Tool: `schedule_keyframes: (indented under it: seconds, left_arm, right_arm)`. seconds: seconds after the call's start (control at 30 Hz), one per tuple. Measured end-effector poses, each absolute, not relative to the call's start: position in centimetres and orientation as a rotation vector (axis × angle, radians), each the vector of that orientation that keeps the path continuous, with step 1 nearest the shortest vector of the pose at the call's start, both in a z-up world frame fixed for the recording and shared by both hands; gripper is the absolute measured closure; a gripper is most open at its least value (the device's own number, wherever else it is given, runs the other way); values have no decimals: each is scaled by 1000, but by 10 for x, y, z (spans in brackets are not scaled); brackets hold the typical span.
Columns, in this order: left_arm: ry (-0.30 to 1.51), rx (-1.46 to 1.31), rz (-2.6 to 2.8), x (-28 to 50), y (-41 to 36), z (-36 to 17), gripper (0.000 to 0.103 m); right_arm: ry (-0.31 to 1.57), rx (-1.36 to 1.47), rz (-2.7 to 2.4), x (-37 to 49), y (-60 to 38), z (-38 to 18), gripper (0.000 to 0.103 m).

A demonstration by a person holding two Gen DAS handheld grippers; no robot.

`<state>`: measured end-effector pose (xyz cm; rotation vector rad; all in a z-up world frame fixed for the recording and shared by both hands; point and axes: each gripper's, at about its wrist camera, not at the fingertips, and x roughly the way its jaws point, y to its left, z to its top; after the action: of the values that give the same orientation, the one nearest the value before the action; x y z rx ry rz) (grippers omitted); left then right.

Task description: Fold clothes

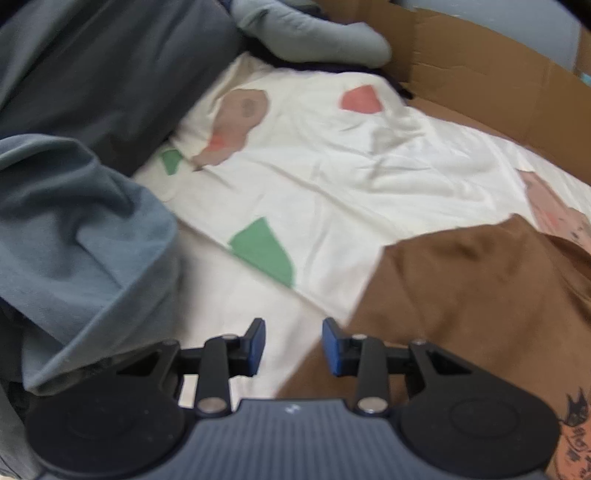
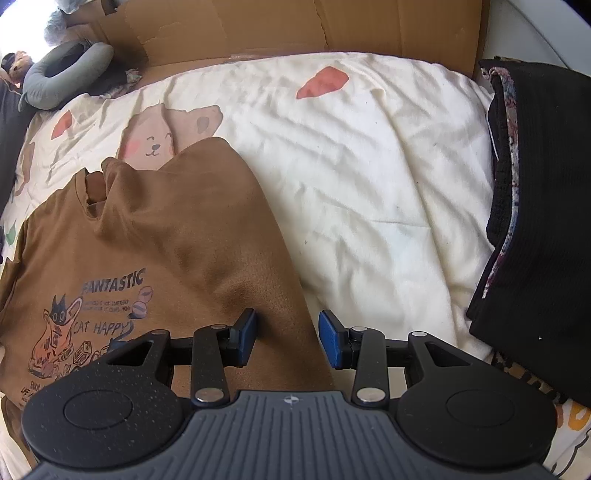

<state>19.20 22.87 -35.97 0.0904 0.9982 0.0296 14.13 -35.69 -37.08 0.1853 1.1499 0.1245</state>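
**Brown T-shirt: both claws parted at its edges**

We are working on a cream bedsheet with cartoon animals and coloured patches. The brown T-shirt is lying on it print side up, collar toward the cardboard at the far edge, with 1 side already looking turned over the middle.

The right gripper is pointing steeply down over the shirt's right edge. Its jaws are standing partly apart: 1 pad is over brown cloth, the other over sheet, and the cloth edge is running between them. We are seeing no pinch.

The left gripper is hovering at a corner of the same shirt, jaws also partly apart, with sheet and brown cloth showing in the gap and nothing gripped.

In our judgement, the step in hand is taking hold for the next fold. To do it well, we are aiming each claw at the shirt edge only, catching all its layers but not the sheet beneath, then lifting both sides evenly.

A blue-grey garment is lying beside the left claw, and a black folded pile is sitting to the right, both clear of the shirt.
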Motion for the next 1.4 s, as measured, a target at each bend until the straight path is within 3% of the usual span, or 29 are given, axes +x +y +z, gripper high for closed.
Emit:
schedule_keyframes:
  seconds: [0.63,0.87,0.97,1.03,1.1,1.4]
  left_arm:
    - [1051,79,-115,177,206,-372,67]
    - [1071,95,-167,185,201,-385,57]
    - [1077,120,-197,188,196,-389,69]
    - [1075,146,-199,188,194,-388,84]
    - [1061,155,-184,185,195,-383,90]
    - [956,169,-42,175,221,-347,97]
  right_arm:
    - [1153,158,141,142,-353,-371,59]
    - [1158,154,146,141,-353,-372,59]
    - [1159,154,147,143,-353,-372,59]
    - [1156,151,148,144,-353,-372,59]
    - [1153,151,148,146,-353,-373,59]
    - [1105,130,169,165,-349,-367,59]
